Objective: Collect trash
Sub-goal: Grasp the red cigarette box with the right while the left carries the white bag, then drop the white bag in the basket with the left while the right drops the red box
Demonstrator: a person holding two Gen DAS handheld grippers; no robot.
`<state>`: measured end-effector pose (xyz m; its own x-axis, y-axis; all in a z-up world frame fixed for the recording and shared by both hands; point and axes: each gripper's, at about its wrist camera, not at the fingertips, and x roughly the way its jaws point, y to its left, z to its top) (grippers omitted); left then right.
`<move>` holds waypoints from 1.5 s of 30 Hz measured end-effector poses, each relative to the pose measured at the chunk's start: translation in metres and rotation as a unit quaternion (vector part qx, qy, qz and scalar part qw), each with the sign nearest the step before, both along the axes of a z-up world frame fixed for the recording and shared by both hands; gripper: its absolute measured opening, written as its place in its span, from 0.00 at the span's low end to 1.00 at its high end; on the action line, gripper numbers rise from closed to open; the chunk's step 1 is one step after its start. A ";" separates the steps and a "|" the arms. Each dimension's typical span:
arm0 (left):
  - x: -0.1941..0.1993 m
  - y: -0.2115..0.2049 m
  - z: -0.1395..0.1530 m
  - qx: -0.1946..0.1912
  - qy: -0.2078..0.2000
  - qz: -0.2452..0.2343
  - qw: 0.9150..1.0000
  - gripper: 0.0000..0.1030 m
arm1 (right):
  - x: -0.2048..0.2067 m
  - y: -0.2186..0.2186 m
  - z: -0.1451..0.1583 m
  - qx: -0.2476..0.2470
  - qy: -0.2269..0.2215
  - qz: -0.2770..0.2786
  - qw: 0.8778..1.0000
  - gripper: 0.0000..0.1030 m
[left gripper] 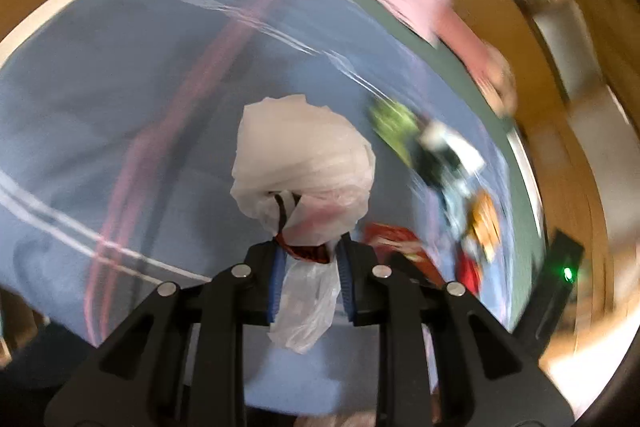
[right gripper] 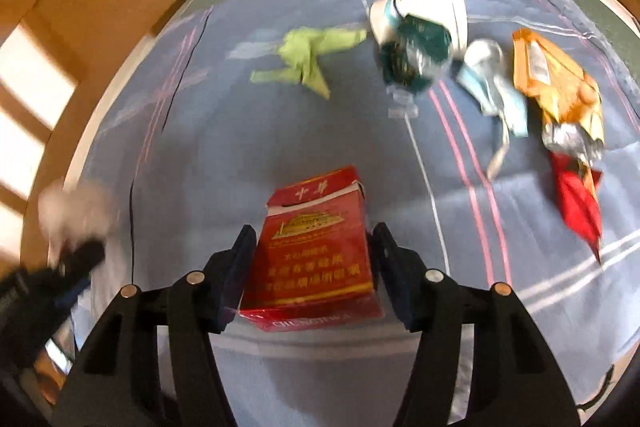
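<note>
Picked up trash off the blue striped bed sheet point(right gripper: 192, 131)
Left gripper point(left gripper: 308, 259) squeezed tight on crinkly white plastic bag point(left gripper: 304, 163); right gripper point(right gripper: 314, 251) clamped snug around red cardboard cigarette box point(right gripper: 316, 251)

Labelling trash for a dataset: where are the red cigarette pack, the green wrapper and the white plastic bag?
red cigarette pack point(right gripper: 316, 251), right wrist view, front face.
green wrapper point(right gripper: 308, 61), right wrist view, crumpled middle.
white plastic bag point(left gripper: 300, 163), left wrist view, bulging upper part.

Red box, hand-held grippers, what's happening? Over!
Left hand-held gripper shut on white plastic bag. Right hand-held gripper straddling red box, grip unclear. Other wrappers lie beyond on bedsheet; nothing blocking.
</note>
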<state>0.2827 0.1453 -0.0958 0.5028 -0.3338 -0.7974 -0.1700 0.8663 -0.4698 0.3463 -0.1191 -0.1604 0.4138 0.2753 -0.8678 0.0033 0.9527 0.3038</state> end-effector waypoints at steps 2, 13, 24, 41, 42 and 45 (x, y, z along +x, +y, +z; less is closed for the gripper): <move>-0.002 -0.009 0.004 -0.018 -0.003 -0.041 0.999 0.23 | -0.022 -0.015 0.024 -0.002 -0.029 -0.007 1.000 0.58; -0.037 -0.072 0.034 -0.029 -0.055 -0.231 0.971 0.23 | -0.155 -0.104 0.118 -0.038 -0.107 -0.001 0.994 0.58; -0.105 -0.173 0.033 -0.076 -0.051 -0.417 0.904 0.23 | -0.246 -0.156 0.106 -0.076 -0.015 0.036 0.996 0.78; -0.173 -0.227 0.015 -0.017 -0.071 -0.552 0.831 0.86 | -0.244 -0.264 0.121 0.049 -0.101 -0.224 0.968 0.80; -0.168 -0.224 0.019 -0.024 -0.075 -0.538 0.839 0.86 | -0.243 -0.261 0.119 0.051 -0.099 -0.222 0.969 0.80; -0.143 -0.197 0.033 -0.038 -0.092 -0.482 0.871 0.88 | -0.233 -0.251 0.109 0.053 -0.094 -0.211 0.971 0.80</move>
<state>0.1395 -0.0519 -0.0629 0.0759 -0.7199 -0.6900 0.7022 0.5299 -0.4755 0.1132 -0.3698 -0.0515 0.6582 0.1306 -0.7414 0.3221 0.8413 0.4341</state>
